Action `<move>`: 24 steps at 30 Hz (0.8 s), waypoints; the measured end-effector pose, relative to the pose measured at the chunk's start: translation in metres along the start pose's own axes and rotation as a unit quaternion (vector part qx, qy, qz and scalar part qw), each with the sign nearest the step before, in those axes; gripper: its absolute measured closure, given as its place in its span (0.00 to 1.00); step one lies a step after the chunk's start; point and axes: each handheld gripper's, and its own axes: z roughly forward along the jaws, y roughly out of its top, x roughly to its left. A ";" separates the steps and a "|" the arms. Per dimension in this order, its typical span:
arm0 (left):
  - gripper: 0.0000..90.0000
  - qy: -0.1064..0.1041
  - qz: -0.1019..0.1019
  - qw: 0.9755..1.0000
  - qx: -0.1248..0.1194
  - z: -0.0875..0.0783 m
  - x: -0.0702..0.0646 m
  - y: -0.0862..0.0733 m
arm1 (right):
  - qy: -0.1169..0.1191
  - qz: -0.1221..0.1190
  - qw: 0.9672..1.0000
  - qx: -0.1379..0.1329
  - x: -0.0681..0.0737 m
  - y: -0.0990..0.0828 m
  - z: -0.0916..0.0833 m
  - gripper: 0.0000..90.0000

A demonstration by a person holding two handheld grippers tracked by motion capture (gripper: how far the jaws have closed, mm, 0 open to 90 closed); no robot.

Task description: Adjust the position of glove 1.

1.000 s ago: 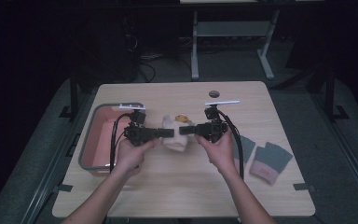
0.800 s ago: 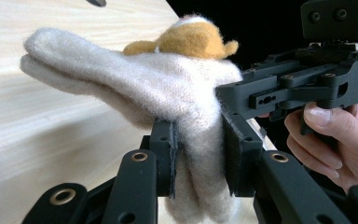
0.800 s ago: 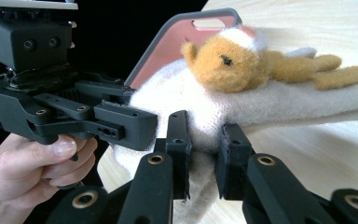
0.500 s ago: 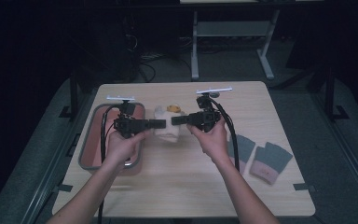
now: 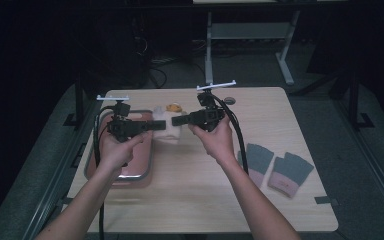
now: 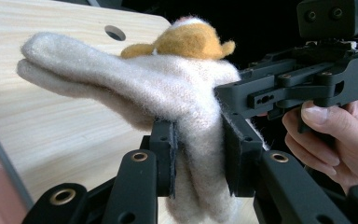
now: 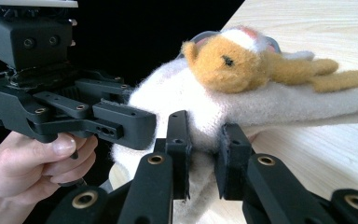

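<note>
- I have the left hand-held gripper (image 5: 152, 125) clamped on one end of a cream woolly sock (image 5: 169, 131); in the left gripper view its pads (image 6: 168, 156) press the fabric flat from both sides.
- My right hand-held gripper (image 5: 176, 120) is clamped on the other side of the same sock, and in the right gripper view the cloth is bunched between its jaws.
- The sock hangs between the two grippers above the middle of the tabletop (image 5: 200, 195), its free part drooping toward the wood; it carries an orange plush animal figure (image 7: 233, 58) on its upper side.
- Compared with a second ago, both hands have come up and toward the near side of the tabletop, and the sock has risen with them; before, it lay low between the grippers, just beside the tray.
- Both grips look unchanged across the earlier frames: the jaws stay pinched on the fabric.
- The pink tray (image 5: 142, 167) with its metal rim now sits under my left hand (image 5: 115, 150), at the left of the tabletop.
- A pair of grey-and-pink gloves (image 5: 275, 167) lies at the right, well apart from the sock, in the same spot as before.
</note>
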 end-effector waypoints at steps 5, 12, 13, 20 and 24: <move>0.76 0.006 -0.003 1.000 -0.008 -0.008 0.003 0.001 | 0.002 -0.006 1.000 0.007 0.005 0.007 0.006 0.86; 0.76 0.017 -0.005 1.000 -0.017 -0.024 0.008 0.005 | 0.006 -0.014 1.000 0.016 0.016 0.019 0.019 0.86; 0.76 0.017 -0.005 1.000 -0.017 -0.024 0.008 0.005 | 0.006 -0.014 1.000 0.016 0.016 0.019 0.019 0.86; 0.76 0.023 -0.008 0.999 -0.027 -0.036 0.013 0.005 | 0.007 -0.025 0.999 0.027 0.025 0.028 0.032 0.86; 0.76 0.026 -0.009 0.999 -0.031 -0.043 0.016 0.005 | 0.009 -0.029 0.999 0.030 0.028 0.032 0.039 0.86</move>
